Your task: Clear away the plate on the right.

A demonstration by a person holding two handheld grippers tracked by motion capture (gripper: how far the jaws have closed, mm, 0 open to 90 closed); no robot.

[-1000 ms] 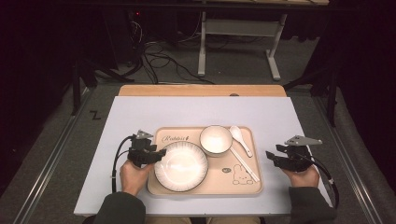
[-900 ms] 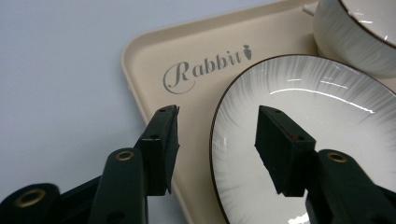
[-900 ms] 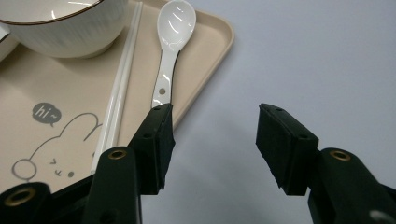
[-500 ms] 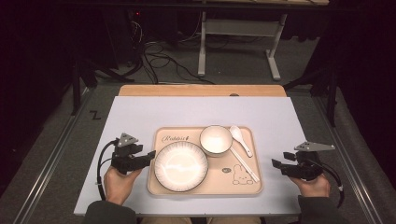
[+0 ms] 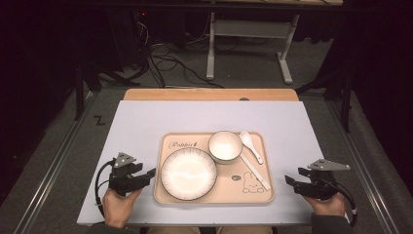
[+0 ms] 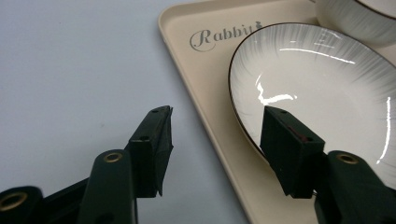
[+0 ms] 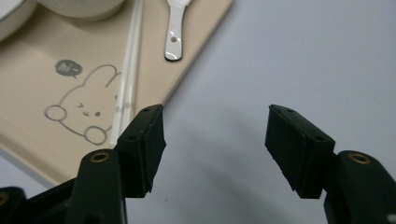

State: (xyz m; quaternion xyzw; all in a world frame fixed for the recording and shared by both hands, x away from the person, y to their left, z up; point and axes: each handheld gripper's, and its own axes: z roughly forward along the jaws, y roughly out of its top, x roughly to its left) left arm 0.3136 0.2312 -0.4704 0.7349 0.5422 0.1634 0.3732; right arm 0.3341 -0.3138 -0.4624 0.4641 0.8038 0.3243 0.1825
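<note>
High view: a pale lavender table top (image 5: 146, 126) with a wooden strip along its far edge stands in a dark room, with grey floor, cables and a white metal stand (image 5: 248, 44) behind. The beige tray (image 5: 229, 187) lies at the table's near middle, long axis running from 9 to 3 o'clock. On it the plate (image 5: 189, 173) sits toward 8 o'clock, the bowl (image 5: 225, 146) at 12, the spoon (image 5: 251, 145) at 1 o'clock, and the chopsticks (image 5: 254, 172) slant from 11 to 5 o'clock. The left gripper (image 5: 144, 176) lies just beside the tray's 9 o'clock edge, pointing at it; the right gripper (image 5: 293, 177) is at 3 o'clock, apart from the tray.

Left gripper view: its jaws stand spread with nothing pinched, one over bare table, the other over the plate (image 6: 322, 88); the tray's rim (image 6: 205, 107) runs between them.

Right gripper view: the jaws are released, having just been opening, bare table between them; the tray corner with chopsticks (image 7: 128, 60) and spoon handle (image 7: 175, 32) lies at 10 o'clock.

Against a second ago, both grippers have drawn back outward off the tray; the tray lies as it did.
</note>
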